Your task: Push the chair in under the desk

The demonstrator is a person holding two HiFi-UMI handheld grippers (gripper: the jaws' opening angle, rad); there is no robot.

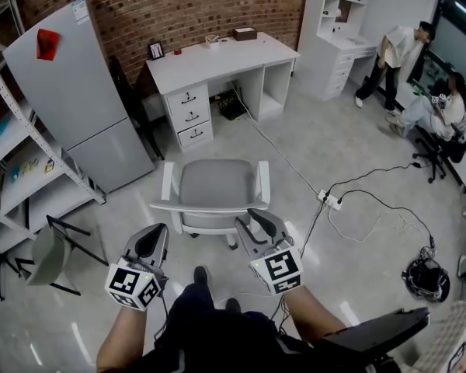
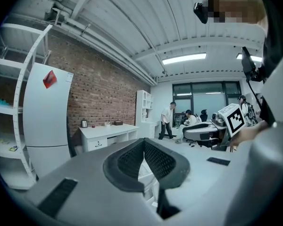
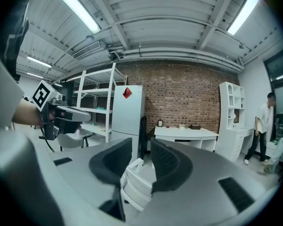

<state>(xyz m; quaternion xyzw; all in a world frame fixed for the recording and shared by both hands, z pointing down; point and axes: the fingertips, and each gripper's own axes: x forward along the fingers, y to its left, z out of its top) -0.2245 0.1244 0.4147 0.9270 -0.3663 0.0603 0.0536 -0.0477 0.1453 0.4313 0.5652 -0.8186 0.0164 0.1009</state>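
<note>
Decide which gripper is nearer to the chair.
Right. The right gripper reaches the right end of the chair's back, jaws apart; the left gripper hangs short of its left end, shut.

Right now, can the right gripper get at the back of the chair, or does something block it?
Probably yes. The right gripper hangs just behind the backrest of the chair with its jaws apart, and nothing stands between the two.
</note>
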